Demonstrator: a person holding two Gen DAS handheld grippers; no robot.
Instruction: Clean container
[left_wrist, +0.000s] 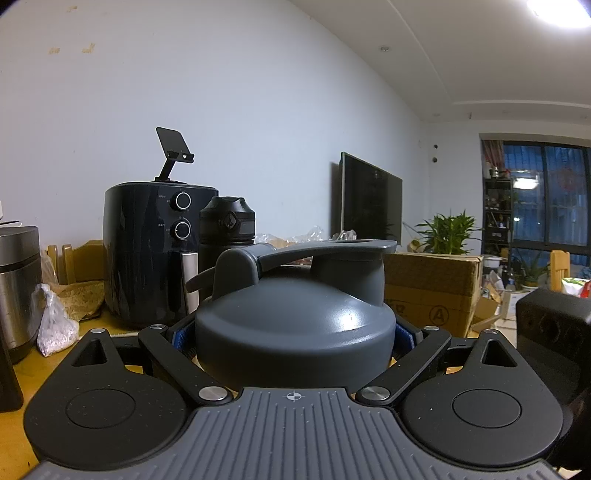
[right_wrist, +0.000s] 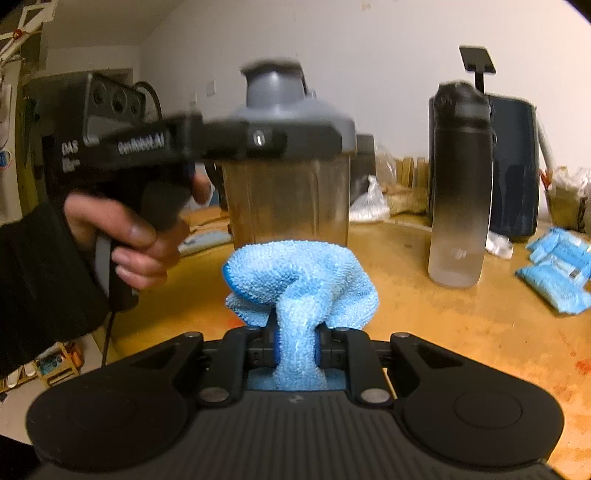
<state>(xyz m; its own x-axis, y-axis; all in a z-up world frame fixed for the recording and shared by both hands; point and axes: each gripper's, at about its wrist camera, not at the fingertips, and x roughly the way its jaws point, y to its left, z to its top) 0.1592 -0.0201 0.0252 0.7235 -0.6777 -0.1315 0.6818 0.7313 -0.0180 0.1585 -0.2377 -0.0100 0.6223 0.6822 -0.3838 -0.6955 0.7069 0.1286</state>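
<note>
A shaker container (right_wrist: 288, 199) with a clear brownish body and a grey domed lid (left_wrist: 291, 321) stands upright on the wooden table (right_wrist: 461, 332). My left gripper (left_wrist: 293, 332) is shut on the lid's rim, its blue pads on either side; a person's hand (right_wrist: 125, 236) holds that gripper from the left in the right wrist view. My right gripper (right_wrist: 297, 347) is shut on a bunched blue microfibre cloth (right_wrist: 299, 280). The cloth sits just in front of the container's lower body; whether they touch I cannot tell.
A black-to-clear water bottle (right_wrist: 460, 192) stands right of the container, a dark air fryer (left_wrist: 147, 254) behind it. Blue packets (right_wrist: 557, 273) lie at the right. A cardboard box (left_wrist: 432, 291), a white plastic bag (left_wrist: 55, 325) and a steel appliance (left_wrist: 18, 288) stand around.
</note>
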